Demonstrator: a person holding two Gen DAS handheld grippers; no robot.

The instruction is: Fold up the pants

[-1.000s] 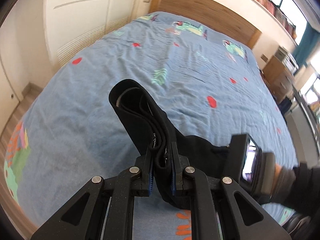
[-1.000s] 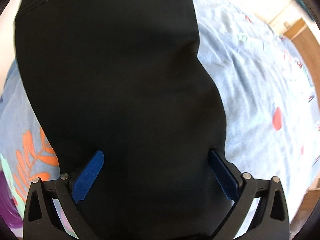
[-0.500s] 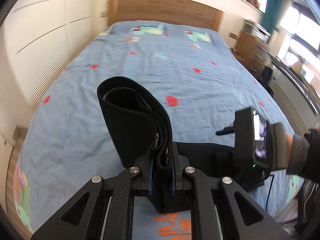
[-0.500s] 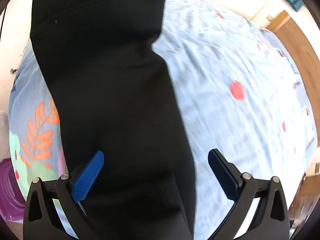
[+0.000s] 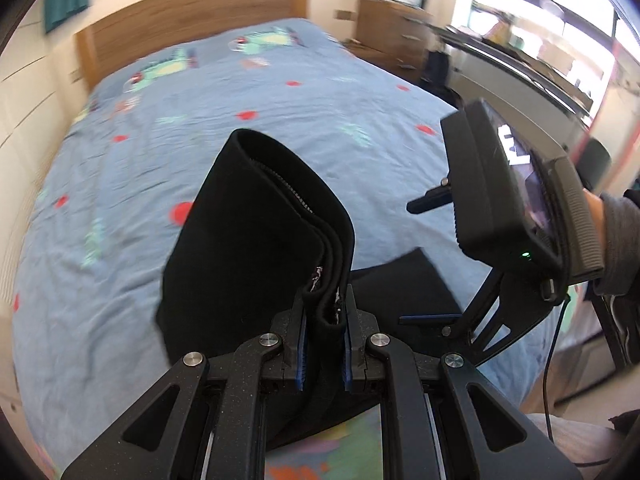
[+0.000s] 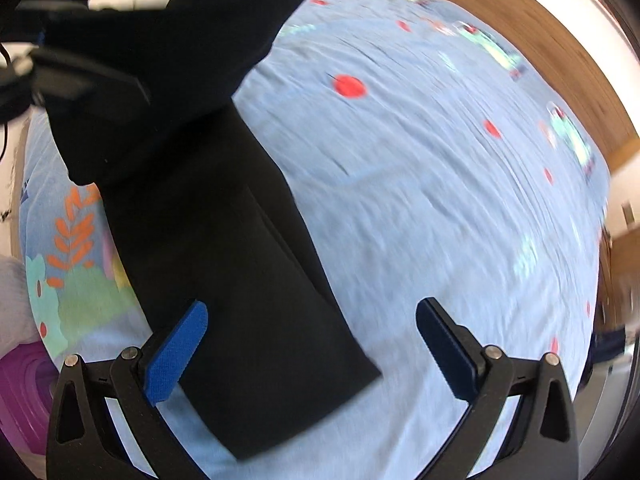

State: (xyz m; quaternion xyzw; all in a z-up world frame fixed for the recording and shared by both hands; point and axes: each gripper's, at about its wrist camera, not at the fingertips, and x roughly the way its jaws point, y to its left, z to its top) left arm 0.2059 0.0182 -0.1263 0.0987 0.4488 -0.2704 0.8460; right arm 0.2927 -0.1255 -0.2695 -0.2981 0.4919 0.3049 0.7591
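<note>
The black pants (image 5: 256,240) hang from my left gripper (image 5: 325,328), which is shut on their waistband and holds it above the blue bedspread (image 5: 160,120). The legs lie flat on the bed in the right wrist view (image 6: 240,300), with the hem end near the bottom. My right gripper (image 6: 312,316) is open and empty, hovering over the leg end; its blue left pad (image 6: 176,348) is above the cloth. The right gripper also shows in the left wrist view (image 5: 432,318), to the right of the pants.
The bed has a wooden headboard (image 5: 192,20) at the far end. A wooden dresser (image 5: 396,28) and a desk by windows (image 5: 520,72) stand to the right. A purple object (image 6: 20,392) lies off the bed's near left corner.
My left gripper has swung right with the waistband, still shut on it. My right gripper has pulled back and risen, so the pant leg now lies flat below its open jaws.
</note>
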